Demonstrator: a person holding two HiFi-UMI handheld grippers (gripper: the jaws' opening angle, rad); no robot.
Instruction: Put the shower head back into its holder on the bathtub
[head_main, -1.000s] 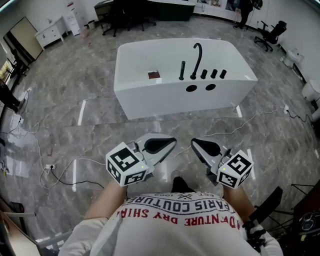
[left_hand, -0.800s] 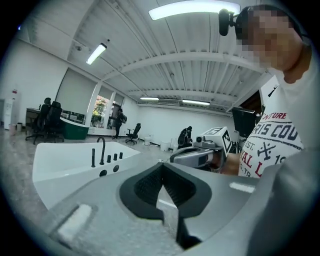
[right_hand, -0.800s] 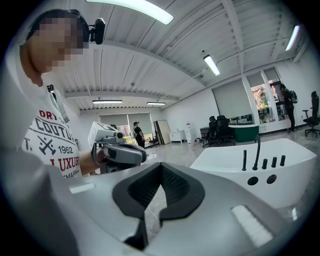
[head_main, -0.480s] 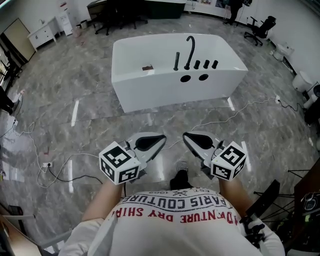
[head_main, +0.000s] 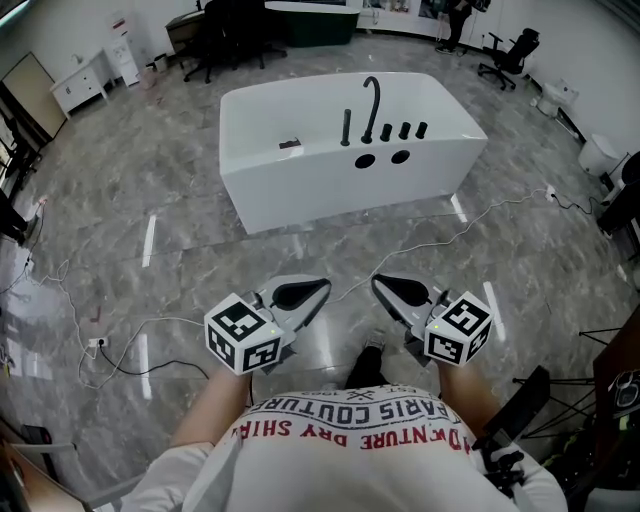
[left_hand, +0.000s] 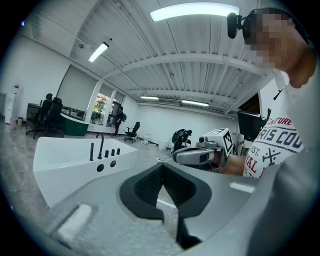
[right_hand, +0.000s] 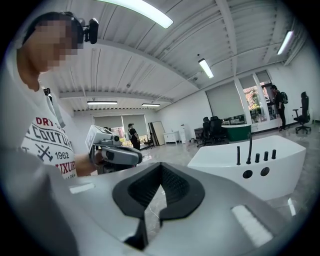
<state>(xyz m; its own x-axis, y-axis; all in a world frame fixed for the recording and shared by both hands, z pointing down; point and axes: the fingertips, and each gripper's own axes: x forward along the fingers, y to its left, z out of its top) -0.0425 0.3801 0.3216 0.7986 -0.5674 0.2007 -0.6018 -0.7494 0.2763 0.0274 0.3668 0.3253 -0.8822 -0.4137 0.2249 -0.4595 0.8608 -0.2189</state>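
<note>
A white bathtub (head_main: 300, 190) stands across the marble floor, well ahead of both grippers. On its near rim are a curved black spout (head_main: 372, 98), a slim black upright rod (head_main: 346, 128) to its left and three short black knobs (head_main: 404, 131). From this distance I cannot tell whether the rod is the shower head. My left gripper (head_main: 322, 290) and right gripper (head_main: 380, 285) are held side by side close to the person's chest. Both are shut with nothing between the pads. The tub (left_hand: 65, 160) also shows in the left gripper view, and the tub (right_hand: 250, 160) in the right gripper view.
White cables (head_main: 480, 225) trail over the floor between me and the tub, and more cable (head_main: 110, 345) lies at the left. A small dark object (head_main: 290, 144) sits on the tub's rim. Office chairs (head_main: 505, 55) and desks stand behind the tub.
The bathtub now sits a little higher and smaller in the head view. Both grippers have stayed shut and side by side in front of the chest.
</note>
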